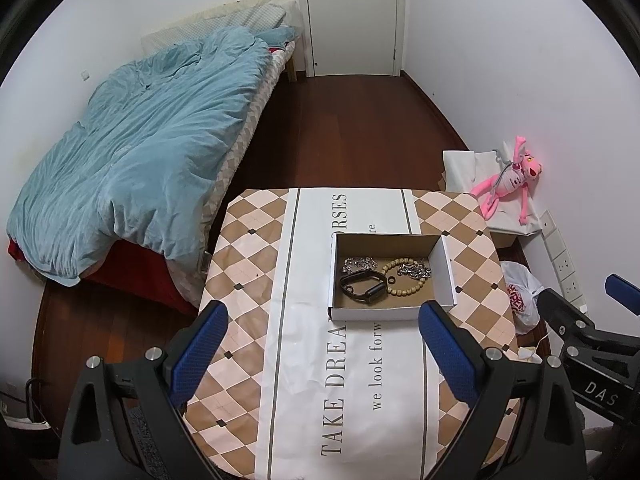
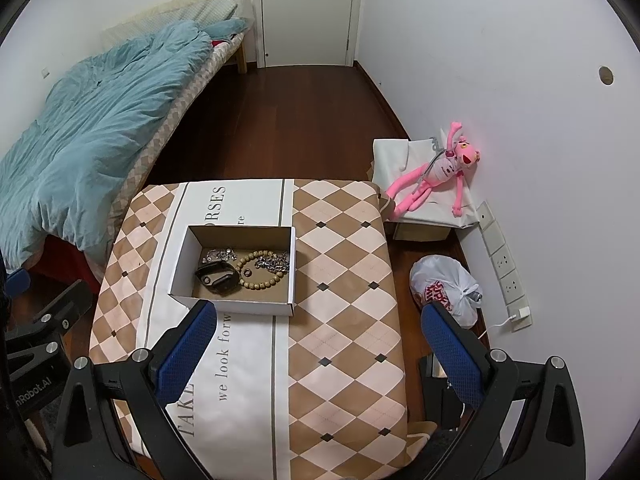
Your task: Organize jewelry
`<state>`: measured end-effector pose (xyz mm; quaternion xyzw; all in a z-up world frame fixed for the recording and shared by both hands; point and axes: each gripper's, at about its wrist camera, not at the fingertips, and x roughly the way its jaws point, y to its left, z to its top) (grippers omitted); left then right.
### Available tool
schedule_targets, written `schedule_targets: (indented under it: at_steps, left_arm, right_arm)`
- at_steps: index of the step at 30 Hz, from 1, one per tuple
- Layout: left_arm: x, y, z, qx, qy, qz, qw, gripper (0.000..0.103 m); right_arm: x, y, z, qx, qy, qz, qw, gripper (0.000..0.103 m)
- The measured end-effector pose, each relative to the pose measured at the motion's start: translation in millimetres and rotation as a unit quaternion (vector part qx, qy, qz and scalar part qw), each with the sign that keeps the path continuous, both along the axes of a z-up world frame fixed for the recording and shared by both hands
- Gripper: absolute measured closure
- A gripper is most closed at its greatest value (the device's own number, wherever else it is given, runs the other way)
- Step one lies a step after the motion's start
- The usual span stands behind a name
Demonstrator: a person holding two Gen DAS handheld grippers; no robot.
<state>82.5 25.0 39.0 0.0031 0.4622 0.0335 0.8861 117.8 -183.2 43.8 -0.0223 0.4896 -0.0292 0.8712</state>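
A shallow white cardboard box (image 1: 394,313) stands on the checked tablecloth (image 1: 248,252); it also shows in the right wrist view (image 2: 234,307). Inside lie a black smartwatch (image 1: 363,285) (image 2: 218,275), a wooden bead bracelet (image 1: 404,278) (image 2: 262,270), a silver chain (image 1: 418,269) (image 2: 274,263), a sparkly bracelet (image 1: 358,264) (image 2: 219,256) and a small dark ring (image 1: 391,280) (image 2: 247,272). My left gripper (image 1: 322,314) is open and empty, above the table in front of the box. My right gripper (image 2: 320,314) is open and empty, right of the box.
A bed with a blue duvet (image 1: 132,152) stands left of the table. A pink plush toy (image 2: 436,170) lies on a white-covered box by the right wall. A white plastic bag (image 2: 448,290) sits on the wooden floor beside wall sockets (image 2: 506,266).
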Motion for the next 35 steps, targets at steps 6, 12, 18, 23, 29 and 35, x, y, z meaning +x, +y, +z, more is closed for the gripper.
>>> schedule_targets:
  at_steps: [6,12,18,23,29,35]
  left_arm:
    - [0.7,0.6,0.4,-0.001,0.001,0.002,1.0000,0.006]
    - [0.2,1.5,0.4,0.000,-0.001,0.003,1.0000,0.006]
    - [1.2,1.3,1.2,0.002,-0.004,0.005,1.0000,0.006]
    - [1.6,2.1,1.2,0.003,-0.005,0.005,1.0000,0.006]
    - [1.3,1.8,1.3,0.001,-0.004,0.006,1.0000,0.006]
    - [-3.2,0.3,3.0,-0.001,-0.019,0.006,0.9998,0.006]
  right_arm:
    - [0.6,-0.6,-1.3,-0.001,0.003,0.003,1.000,0.000]
    - [0.6,2.6,-0.9,-0.002,0.001,0.004,1.000,0.000]
    - [1.0,3.1,-0.3,-0.002,-0.001,0.005,1.000,0.000]
    - [1.6,3.7,0.2,-0.001,0.000,0.005,1.000,0.000]
    - [1.3,3.3,0.3,0.000,-0.001,0.004,1.000,0.000]
    - [2.3,5.0,0.9,-0.001,-0.002,0.005,1.000,0.000]
